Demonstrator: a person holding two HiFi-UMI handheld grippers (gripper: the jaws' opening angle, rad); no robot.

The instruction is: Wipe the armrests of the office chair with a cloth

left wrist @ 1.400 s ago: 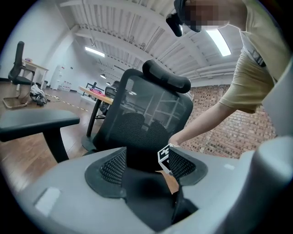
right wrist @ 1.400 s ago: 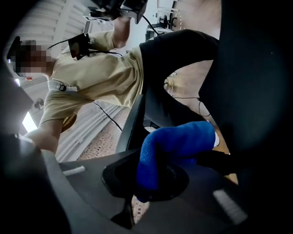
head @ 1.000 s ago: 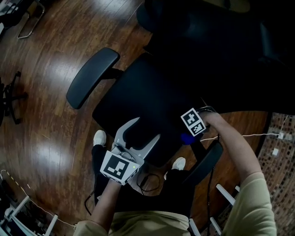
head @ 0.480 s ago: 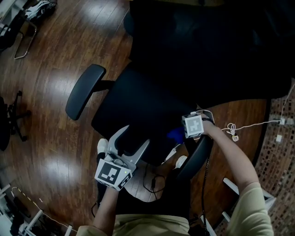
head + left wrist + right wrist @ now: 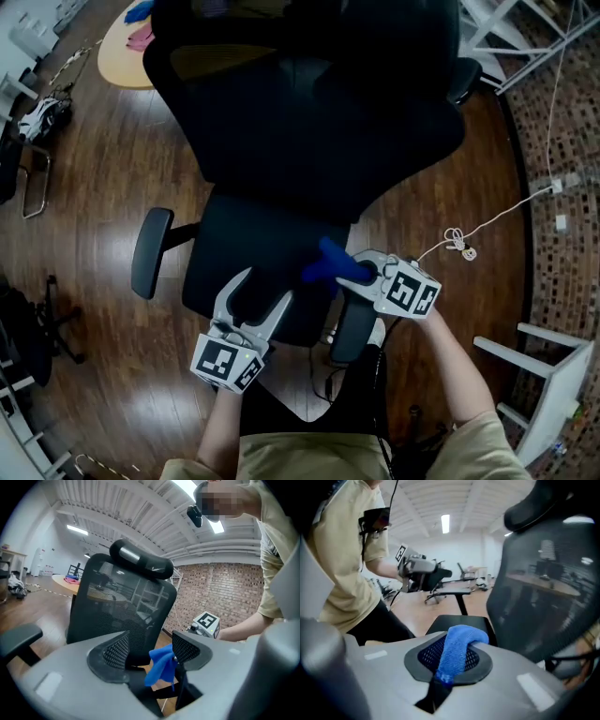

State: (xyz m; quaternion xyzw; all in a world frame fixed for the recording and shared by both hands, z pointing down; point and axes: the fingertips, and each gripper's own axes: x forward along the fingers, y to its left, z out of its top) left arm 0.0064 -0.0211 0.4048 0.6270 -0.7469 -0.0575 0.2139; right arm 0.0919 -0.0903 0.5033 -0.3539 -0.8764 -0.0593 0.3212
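Cloth clamped in right hand-held gripper near office chair armrest, left hand-held gripper spread, empty

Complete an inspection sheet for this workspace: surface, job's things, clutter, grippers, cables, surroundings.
Surface: glossy wooden floor.
Job's things: black office chair with left-hand armrest and right-hand armrest; blue cloth beside the right-hand one, contact unclear.
Clutter: pink and blue items on a round table.
Grippers: left gripper jaws apart, empty, over the seat; right gripper jaws shut on the cloth.
Cables: white cable coiled on the floor right of the chair.
Surroundings: brick wall, white frame.
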